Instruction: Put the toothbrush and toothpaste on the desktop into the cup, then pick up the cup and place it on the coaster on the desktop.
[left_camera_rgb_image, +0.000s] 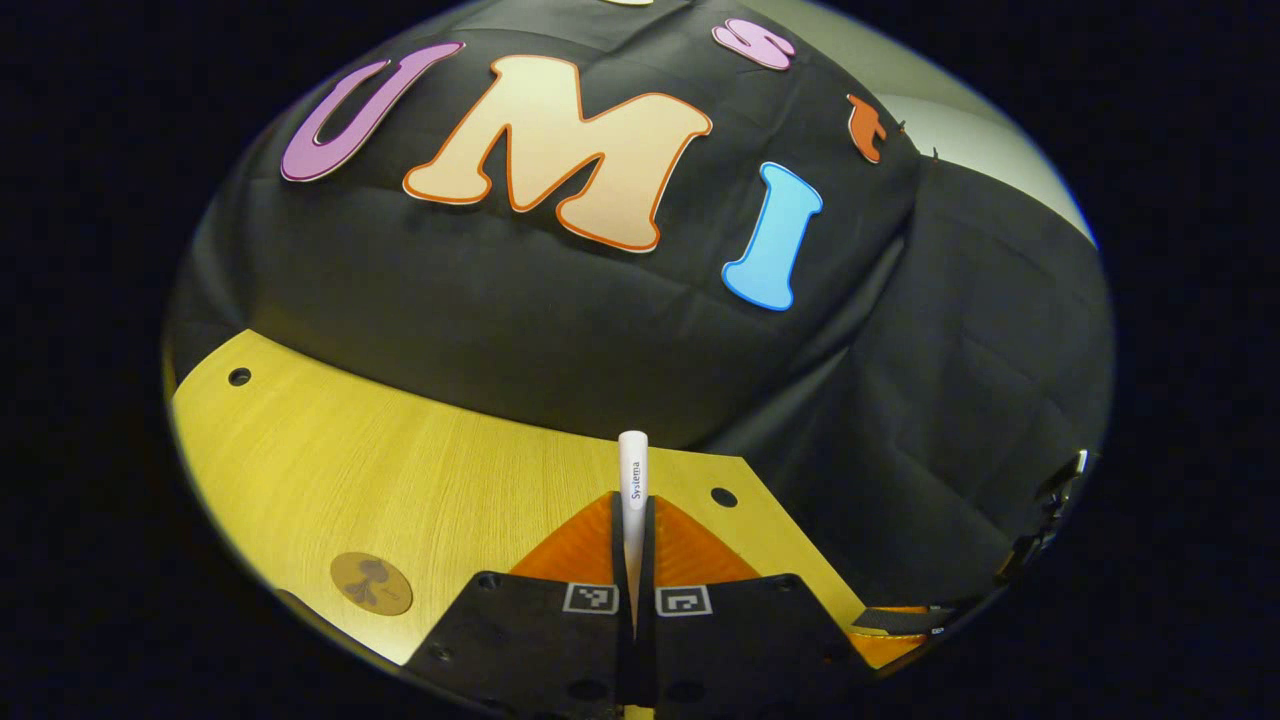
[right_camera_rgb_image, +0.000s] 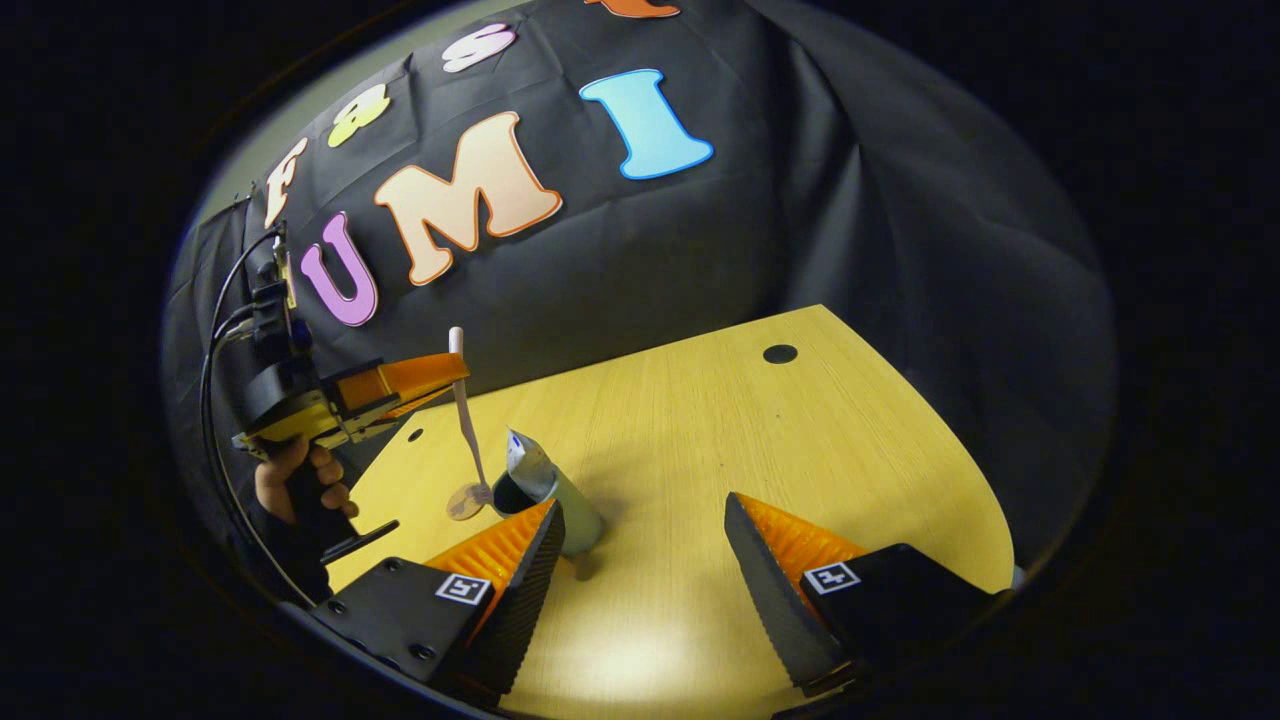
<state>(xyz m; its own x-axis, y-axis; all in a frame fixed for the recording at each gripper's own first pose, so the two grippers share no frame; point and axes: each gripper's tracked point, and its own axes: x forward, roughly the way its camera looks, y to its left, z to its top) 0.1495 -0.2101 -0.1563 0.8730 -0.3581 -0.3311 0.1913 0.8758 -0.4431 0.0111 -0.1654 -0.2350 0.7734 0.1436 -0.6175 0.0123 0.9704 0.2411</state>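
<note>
toothbrush (left_camera_rgb_image: 632, 490) marked "Systema", clamped in left hand-held gripper (left_camera_rgb_image: 634, 545)

Light is falling from above onto the wooden desktop (right_camera_rgb_image: 700, 430), leaving a pale glare patch near the bottom of the right gripper view. The cup (right_camera_rgb_image: 570, 510) is casting a soft shadow toward the right. The black cloth wall (left_camera_rgb_image: 500, 300) is staying dim, its folds barely showing. Fisheye distortion is bending the desktop's edges in both views, and detail is softening toward the rims.
</note>
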